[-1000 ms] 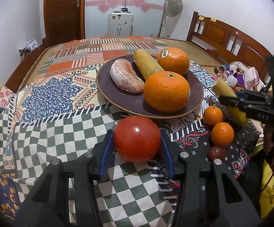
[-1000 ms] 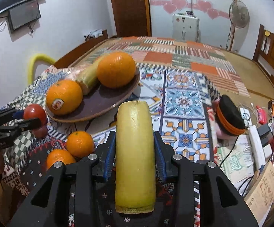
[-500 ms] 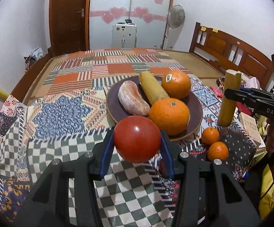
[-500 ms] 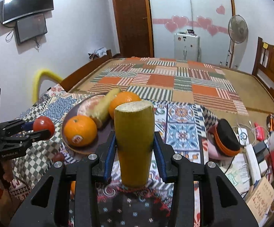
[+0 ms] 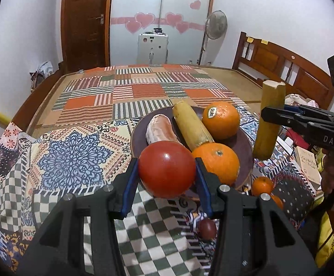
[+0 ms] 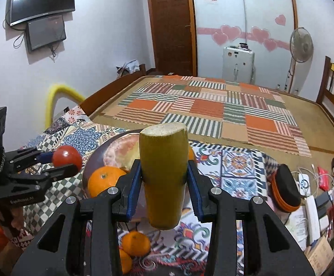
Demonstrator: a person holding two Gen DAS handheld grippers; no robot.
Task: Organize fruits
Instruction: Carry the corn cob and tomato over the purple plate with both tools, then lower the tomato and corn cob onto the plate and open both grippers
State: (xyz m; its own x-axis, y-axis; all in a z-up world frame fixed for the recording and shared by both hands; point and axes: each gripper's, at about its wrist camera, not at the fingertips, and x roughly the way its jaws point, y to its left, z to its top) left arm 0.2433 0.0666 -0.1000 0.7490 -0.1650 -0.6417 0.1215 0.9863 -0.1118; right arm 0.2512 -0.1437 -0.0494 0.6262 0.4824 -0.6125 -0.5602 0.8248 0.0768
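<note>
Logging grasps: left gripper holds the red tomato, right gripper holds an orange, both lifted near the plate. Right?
Not quite. The right gripper holds a yellow-green cane piece, not an orange, as the right wrist view shows. The left gripper does hold the tomato.

Both wrist views close, facing across bed; share plate (image 5: 247,154) (image 6: 91,168).

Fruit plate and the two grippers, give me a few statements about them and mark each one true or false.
1. The left gripper holds a red tomato. True.
2. The right gripper is empty. False: it grips a yellow-green cane piece.
3. Two large oranges, one stickered, lie on the dark plate. True.
4. The small oranges sit on the plate. False: they lie on the cloth beside it.
</note>
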